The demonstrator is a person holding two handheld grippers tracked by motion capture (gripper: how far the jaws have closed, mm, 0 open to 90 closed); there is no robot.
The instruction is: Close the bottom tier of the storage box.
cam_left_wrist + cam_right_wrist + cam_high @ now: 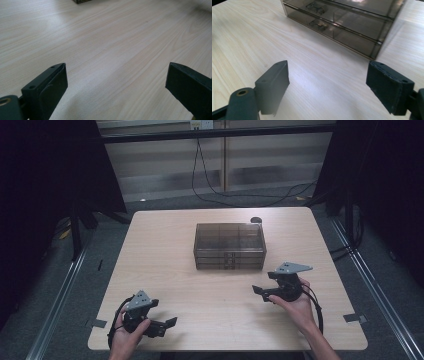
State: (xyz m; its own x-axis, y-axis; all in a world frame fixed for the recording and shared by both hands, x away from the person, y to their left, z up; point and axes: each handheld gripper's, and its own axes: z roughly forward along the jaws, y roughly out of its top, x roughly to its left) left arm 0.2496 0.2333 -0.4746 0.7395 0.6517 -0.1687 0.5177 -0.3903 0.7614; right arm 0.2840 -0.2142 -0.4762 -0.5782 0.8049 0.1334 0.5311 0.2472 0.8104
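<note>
Drawer box top cut off; contents unclear.

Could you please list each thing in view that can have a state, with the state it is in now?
Smoky transparent plastic drawer box: upright on the table, all drawers shut.
Small dark round object: on the table behind the box, untouched.
Left gripper: jaws open, nothing between them.
Right gripper: jaws open, empty, apart from the box.
Light wooden table: level.

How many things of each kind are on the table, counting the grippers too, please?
Smoky clear drawer box: 1
Small dark round object behind the box: 1
Grippers: 2, the left gripper and the right gripper, both with jaws open and nothing between them
Total: 4
</note>
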